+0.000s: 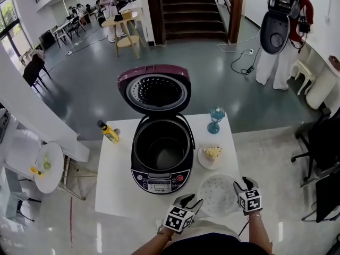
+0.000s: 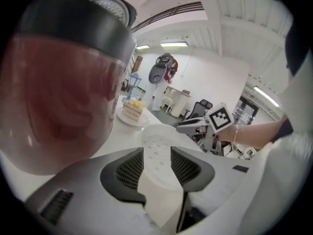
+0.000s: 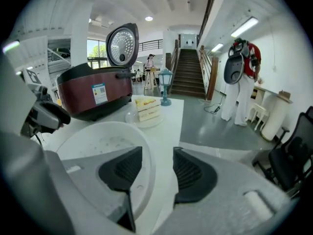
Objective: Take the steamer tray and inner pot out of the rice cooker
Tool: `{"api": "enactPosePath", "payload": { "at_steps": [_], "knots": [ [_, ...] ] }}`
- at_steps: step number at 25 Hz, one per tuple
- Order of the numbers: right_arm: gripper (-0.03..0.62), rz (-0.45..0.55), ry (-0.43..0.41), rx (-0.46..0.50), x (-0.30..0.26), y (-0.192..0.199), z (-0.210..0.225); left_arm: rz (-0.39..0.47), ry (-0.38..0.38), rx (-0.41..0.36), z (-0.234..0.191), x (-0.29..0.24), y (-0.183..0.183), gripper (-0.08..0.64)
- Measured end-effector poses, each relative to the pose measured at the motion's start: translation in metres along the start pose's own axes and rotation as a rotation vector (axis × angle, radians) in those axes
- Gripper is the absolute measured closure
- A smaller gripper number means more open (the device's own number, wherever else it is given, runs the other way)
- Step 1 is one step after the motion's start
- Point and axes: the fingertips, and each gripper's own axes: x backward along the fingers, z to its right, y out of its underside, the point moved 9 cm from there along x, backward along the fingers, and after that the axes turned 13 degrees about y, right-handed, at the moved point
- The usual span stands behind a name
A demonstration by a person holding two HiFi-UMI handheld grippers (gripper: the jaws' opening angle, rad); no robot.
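The maroon rice cooker (image 1: 159, 180) stands open on the white table (image 1: 114, 179), its lid (image 1: 155, 92) tipped back and the dark inner pot (image 1: 162, 150) inside. The white perforated steamer tray (image 1: 218, 194) lies flat on the table right of the cooker. My left gripper (image 1: 192, 200) hovers at the tray's near left edge, open, with nothing between its pads; in the left gripper view the tray (image 2: 159, 141) shows beyond the left gripper (image 2: 157, 155). My right gripper (image 1: 241, 184) is at the tray's right rim, also open; the tray (image 3: 98, 141) lies under the right gripper's (image 3: 157, 160) left jaw.
A slice of cake on a plate (image 1: 212, 154) sits just behind the tray, with a blue goblet (image 1: 215, 116) farther back. A yellow bottle (image 1: 109, 133) lies left of the cooker. The table's near edge is right under my hands. A round white side table (image 1: 48, 166) stands at the left.
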Motion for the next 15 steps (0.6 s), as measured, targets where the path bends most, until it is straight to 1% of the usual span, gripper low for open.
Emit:
{"api": "enactPosePath", "payload": {
  "at_steps": [1, 2, 4, 5, 6, 8, 10, 11, 12, 13, 15],
  "knots": [
    [0.397, 0.024, 0.013, 0.000, 0.006, -0.008, 0.000, 0.029, 0.009, -0.018, 0.007, 0.016, -0.006, 0.388],
    [0.397, 0.057, 0.018, -0.010, 0.014, -0.017, 0.000, 0.085, 0.010, -0.024, 0.015, 0.037, -0.014, 0.388],
    [0.397, 0.135, 0.013, -0.043, 0.031, -0.041, 0.000, 0.227, -0.007, -0.040, 0.028, 0.086, -0.035, 0.388],
    [0.397, 0.175, 0.008, -0.054, 0.041, -0.055, -0.002, 0.283, -0.030, -0.068, 0.031, 0.112, -0.048, 0.388],
    [0.397, 0.215, 0.006, -0.058, 0.050, -0.070, -0.005, 0.322, -0.065, -0.112, 0.030, 0.136, -0.062, 0.388],
    [0.397, 0.293, 0.001, -0.057, 0.065, -0.103, -0.016, 0.372, -0.158, -0.204, 0.020, 0.179, -0.088, 0.388],
    [0.397, 0.369, -0.017, -0.065, 0.077, -0.136, -0.033, 0.424, -0.252, -0.239, 0.008, 0.216, -0.118, 0.388],
    [0.396, 0.401, -0.030, -0.073, 0.080, -0.151, -0.042, 0.444, -0.288, -0.254, 0.001, 0.230, -0.130, 0.388],
    [0.391, 0.428, -0.044, -0.081, 0.083, -0.165, -0.053, 0.445, -0.315, -0.277, -0.009, 0.239, -0.136, 0.383],
    [0.379, 0.450, -0.054, -0.087, 0.085, -0.178, -0.064, 0.428, -0.335, -0.303, -0.021, 0.246, -0.141, 0.362],
    [0.359, 0.476, -0.062, -0.089, 0.087, -0.202, -0.086, 0.363, -0.357, -0.334, -0.043, 0.252, -0.151, 0.315]
  ]
}}
